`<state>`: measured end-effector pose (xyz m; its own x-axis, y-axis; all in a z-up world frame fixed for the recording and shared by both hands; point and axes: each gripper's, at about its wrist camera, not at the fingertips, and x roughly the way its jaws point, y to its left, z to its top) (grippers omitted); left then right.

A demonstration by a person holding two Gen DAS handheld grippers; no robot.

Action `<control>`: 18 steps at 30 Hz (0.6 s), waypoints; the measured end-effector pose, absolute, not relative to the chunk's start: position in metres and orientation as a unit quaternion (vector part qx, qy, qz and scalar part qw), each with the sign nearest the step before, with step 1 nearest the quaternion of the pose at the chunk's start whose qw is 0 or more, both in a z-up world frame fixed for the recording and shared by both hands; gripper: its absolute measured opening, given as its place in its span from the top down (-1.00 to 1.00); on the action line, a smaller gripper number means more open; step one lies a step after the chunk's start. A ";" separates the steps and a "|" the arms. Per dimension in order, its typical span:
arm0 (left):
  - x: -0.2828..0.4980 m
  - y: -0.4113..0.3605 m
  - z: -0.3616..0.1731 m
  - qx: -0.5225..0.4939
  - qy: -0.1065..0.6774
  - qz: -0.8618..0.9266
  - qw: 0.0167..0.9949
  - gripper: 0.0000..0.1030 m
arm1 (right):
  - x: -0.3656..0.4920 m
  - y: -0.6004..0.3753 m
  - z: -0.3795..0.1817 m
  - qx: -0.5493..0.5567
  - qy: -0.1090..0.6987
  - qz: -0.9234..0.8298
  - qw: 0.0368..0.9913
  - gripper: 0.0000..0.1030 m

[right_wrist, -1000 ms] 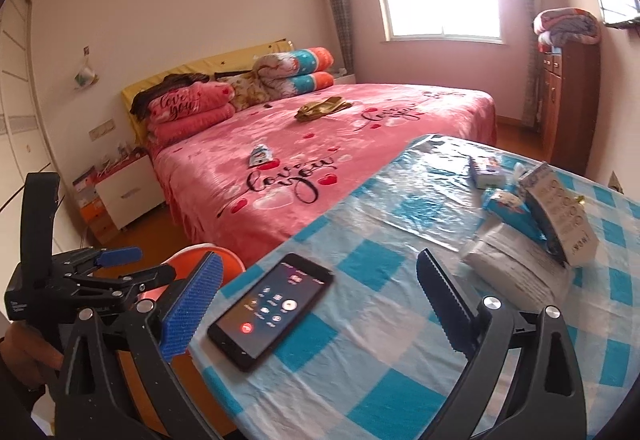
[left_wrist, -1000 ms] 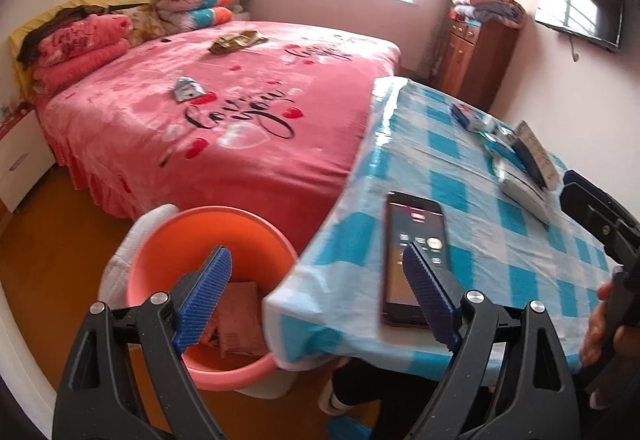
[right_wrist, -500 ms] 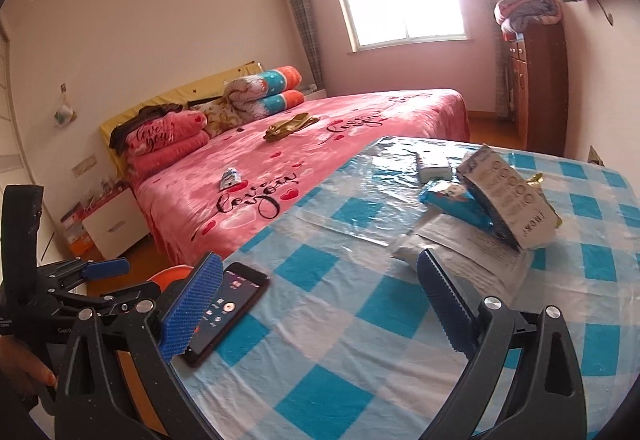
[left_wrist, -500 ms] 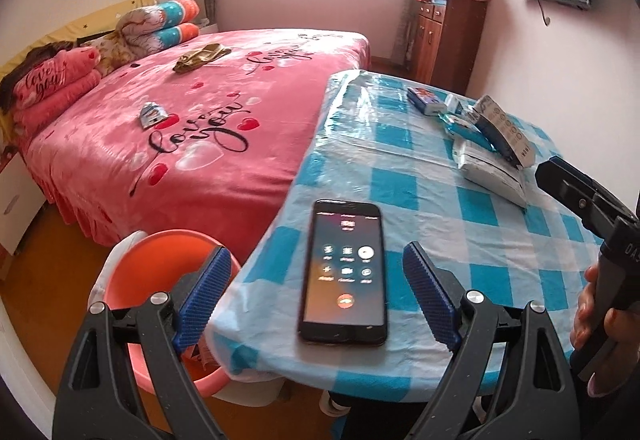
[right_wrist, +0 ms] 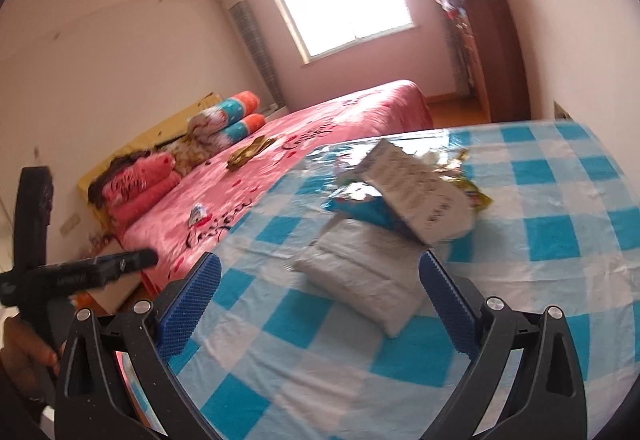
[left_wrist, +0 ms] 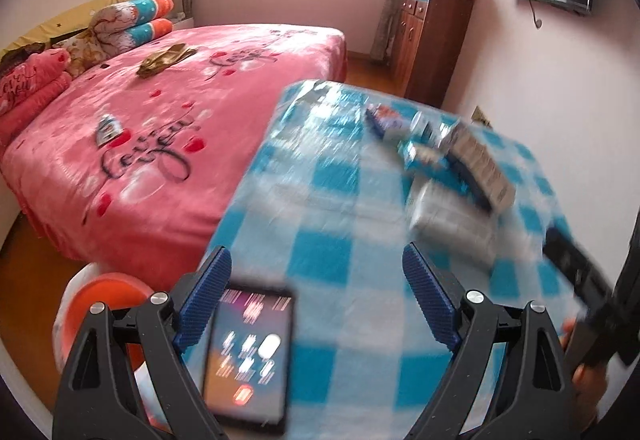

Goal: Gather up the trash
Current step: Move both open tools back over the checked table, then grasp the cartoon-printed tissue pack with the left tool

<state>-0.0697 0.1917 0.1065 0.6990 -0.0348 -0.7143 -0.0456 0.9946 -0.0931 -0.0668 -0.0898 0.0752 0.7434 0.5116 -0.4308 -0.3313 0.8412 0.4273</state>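
Observation:
Trash lies in a pile on the blue-checked table [right_wrist: 560,240]: a white plastic packet [right_wrist: 360,276], a white printed box [right_wrist: 416,192], a blue wrapper [right_wrist: 360,212] and a yellow wrapper [right_wrist: 476,196]. My right gripper [right_wrist: 320,304] is open and empty, just before the white packet. My left gripper [left_wrist: 316,304] is open and empty over the table's near edge; the pile shows ahead to its right, with the box [left_wrist: 480,164] and packet [left_wrist: 448,224]. An orange bin [left_wrist: 104,304] stands on the floor at the left of the table.
A lit phone [left_wrist: 248,356] lies at the table's near edge by my left finger. A pink bed [left_wrist: 168,128] stands left of the table, with a small wrapper [left_wrist: 107,128] and a gold one [left_wrist: 164,58] on it. A wooden cabinet [left_wrist: 432,40] is at the back.
Both grippers moved forward and right over the table toward the trash pile. The phone and bin slid to the lower left of the left view. Both stay open.

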 end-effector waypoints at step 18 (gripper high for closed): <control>0.178 0.100 0.079 -0.076 0.439 -0.005 0.895 -0.71 | -0.031 -0.152 0.038 0.272 0.346 0.248 0.863 -0.90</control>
<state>0.1784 0.1002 0.0789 0.6145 -0.0754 -0.7853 -0.0589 0.9883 -0.1409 -0.0311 -0.1517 0.0375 0.6375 0.6167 -0.4618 -0.2399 0.7285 0.6417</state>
